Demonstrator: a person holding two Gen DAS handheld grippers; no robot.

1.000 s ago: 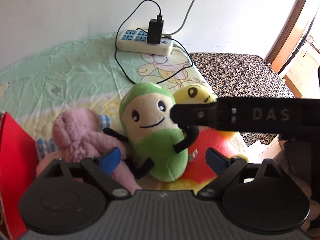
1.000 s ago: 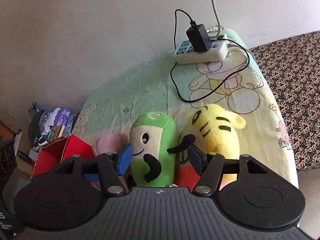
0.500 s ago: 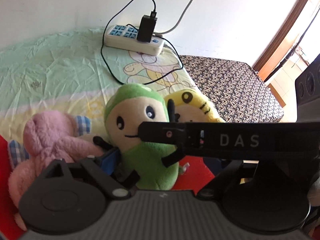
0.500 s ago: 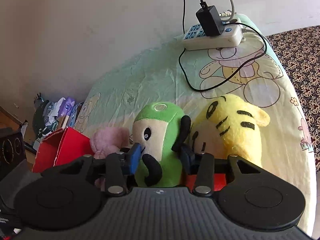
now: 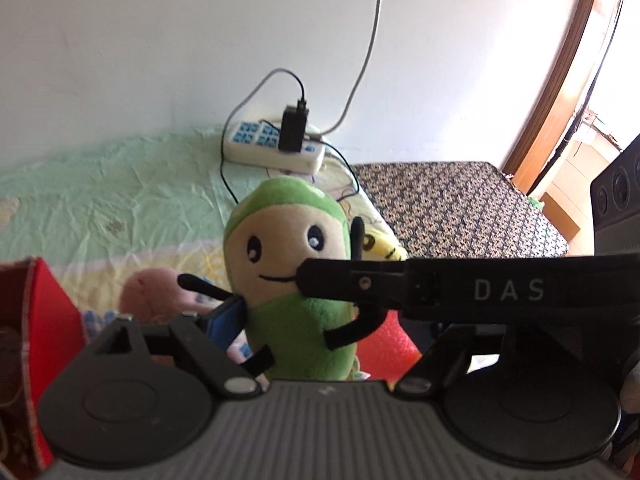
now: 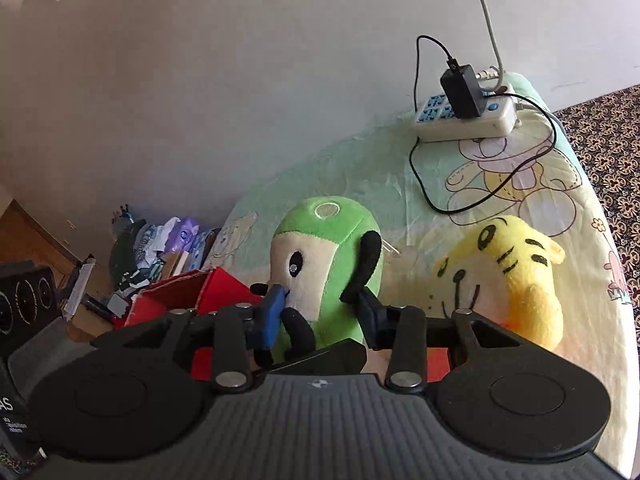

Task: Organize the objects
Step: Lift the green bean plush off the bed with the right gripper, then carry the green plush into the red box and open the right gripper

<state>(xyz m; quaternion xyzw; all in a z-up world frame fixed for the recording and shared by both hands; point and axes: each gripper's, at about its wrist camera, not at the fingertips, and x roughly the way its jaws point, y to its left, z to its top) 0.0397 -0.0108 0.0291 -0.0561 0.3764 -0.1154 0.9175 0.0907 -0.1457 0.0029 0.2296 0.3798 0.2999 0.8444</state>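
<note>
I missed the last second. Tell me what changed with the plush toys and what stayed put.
Both tools have just been closing on the green plush: the left tool and right tool now pinch it and it has come up off the bedsheet. The yellow plush, pink plush, red box and power strip stayed put.

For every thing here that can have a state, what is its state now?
green plush: upright, gripped between the right gripper pads.
right gripper: jaws just been closing, shut on the green plush.
left gripper: jaws just been closing around the plush; one pad touches it, other hidden.
yellow plush: lying on the bed.
red box: open.
black adapter: plugged into the power strip.
</note>
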